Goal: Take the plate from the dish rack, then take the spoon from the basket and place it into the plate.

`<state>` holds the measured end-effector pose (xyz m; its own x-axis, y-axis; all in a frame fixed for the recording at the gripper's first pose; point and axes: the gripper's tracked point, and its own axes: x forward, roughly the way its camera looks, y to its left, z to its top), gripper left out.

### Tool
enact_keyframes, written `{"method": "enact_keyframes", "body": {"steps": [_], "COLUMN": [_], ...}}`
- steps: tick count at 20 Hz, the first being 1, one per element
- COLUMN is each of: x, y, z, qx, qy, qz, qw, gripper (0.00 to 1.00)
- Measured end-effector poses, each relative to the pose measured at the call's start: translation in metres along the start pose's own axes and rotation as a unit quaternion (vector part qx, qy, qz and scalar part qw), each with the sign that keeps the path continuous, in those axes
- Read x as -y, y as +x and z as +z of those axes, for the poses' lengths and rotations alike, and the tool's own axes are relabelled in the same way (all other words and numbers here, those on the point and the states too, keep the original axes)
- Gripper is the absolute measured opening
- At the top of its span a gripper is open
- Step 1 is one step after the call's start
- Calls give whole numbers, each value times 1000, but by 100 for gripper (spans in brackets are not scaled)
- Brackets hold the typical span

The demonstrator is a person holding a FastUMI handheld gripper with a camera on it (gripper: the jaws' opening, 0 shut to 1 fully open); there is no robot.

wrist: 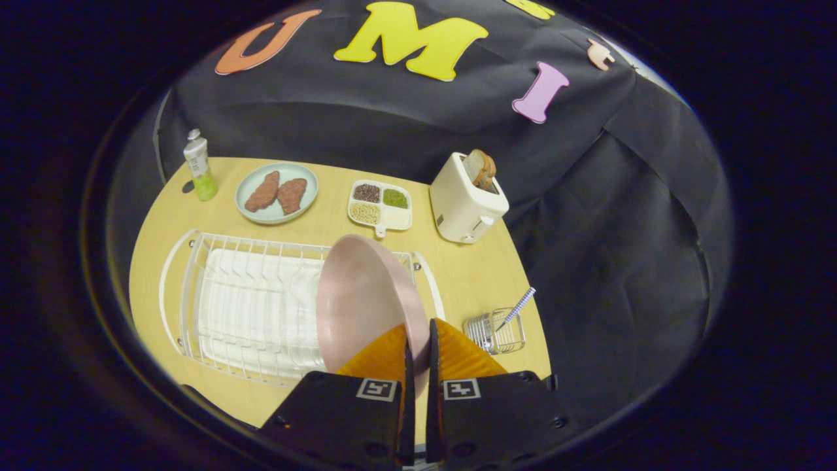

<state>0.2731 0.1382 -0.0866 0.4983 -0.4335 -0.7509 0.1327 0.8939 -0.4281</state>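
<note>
Table (471, 275) of pale wood carries white wire dish rack (248, 307). Pink plate (366, 301) stands on edge at rack's right end, above its wires. Gripper (418, 343) is clenched on plate's near rim, orange fingers (386, 356) pressing either side. Plate looks stiff, smooth, matte, shallow; probably slippery and breakable, so a rim pinch needs firm hold and slow tilt. Small wire basket (497, 330) sits just right of fingers; spoon (520, 306) leans in it, checked handle up, thin and light.
</note>
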Motion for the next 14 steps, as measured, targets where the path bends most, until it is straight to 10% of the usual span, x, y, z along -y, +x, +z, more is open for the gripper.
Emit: {"method": "enact_keyframes", "body": {"steps": [14], "x": [5], "y": [-3], "z": [-205], "qx": [9], "qy": [19], "qz": [209], "qw": [978], "gripper": [12]}}
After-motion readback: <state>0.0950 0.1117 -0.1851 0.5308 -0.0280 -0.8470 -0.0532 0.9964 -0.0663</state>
